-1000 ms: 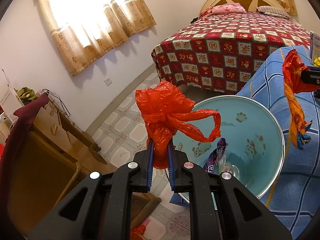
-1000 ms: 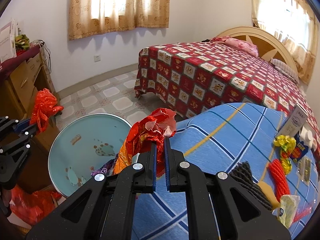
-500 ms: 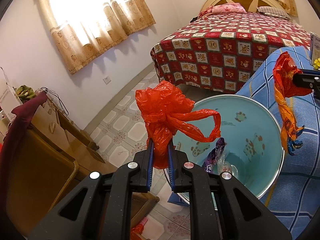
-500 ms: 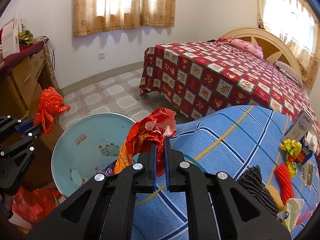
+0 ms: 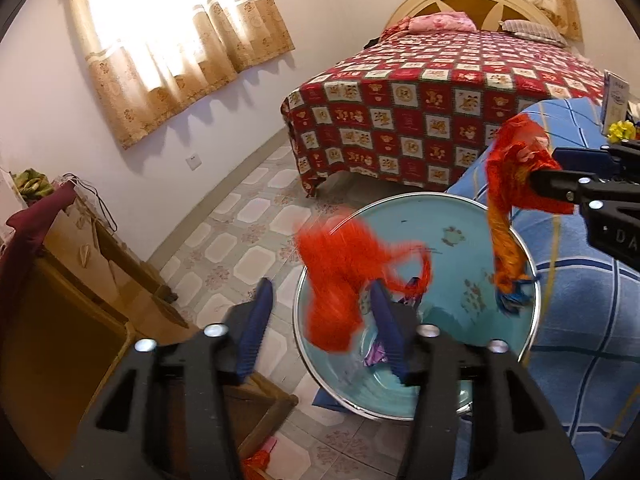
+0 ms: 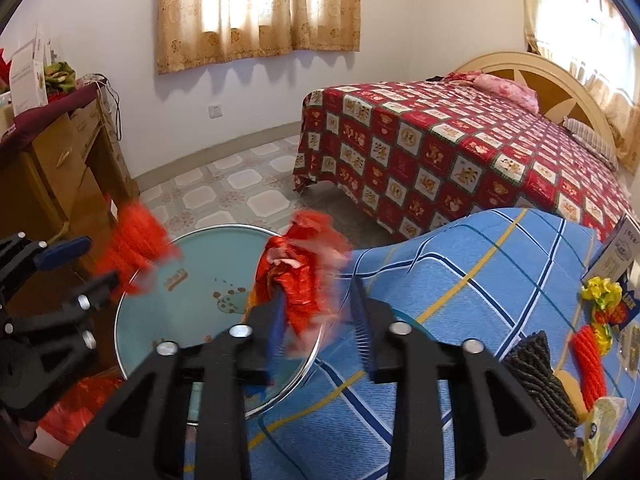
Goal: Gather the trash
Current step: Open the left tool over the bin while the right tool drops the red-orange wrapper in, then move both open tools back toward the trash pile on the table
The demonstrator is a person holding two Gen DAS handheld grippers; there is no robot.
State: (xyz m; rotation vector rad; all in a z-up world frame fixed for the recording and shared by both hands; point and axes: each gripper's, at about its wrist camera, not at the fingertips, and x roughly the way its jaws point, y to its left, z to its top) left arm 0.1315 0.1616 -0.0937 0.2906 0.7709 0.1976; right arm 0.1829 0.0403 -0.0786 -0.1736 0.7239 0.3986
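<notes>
Showing matte black moulded plastic across the left tool [image 5: 320,286] and the right tool [image 6: 318,292], forking on both into two angular arms with long cut-out slots. Wearing blue ribbed pads [image 5: 252,332] along the inner faces of the fingers. Carrying round silver screws [image 5: 213,331], four in a row across the frame, catching the light. Bearing pale letters [image 5: 622,236] on the side of the right tool's body, reading "DA" before running out of view. Having just been opening the jaws on both, with a blurred red plastic bag [image 5: 340,280] between the left pads and a red-orange wrapper [image 6: 304,272] between the right ones.
</notes>
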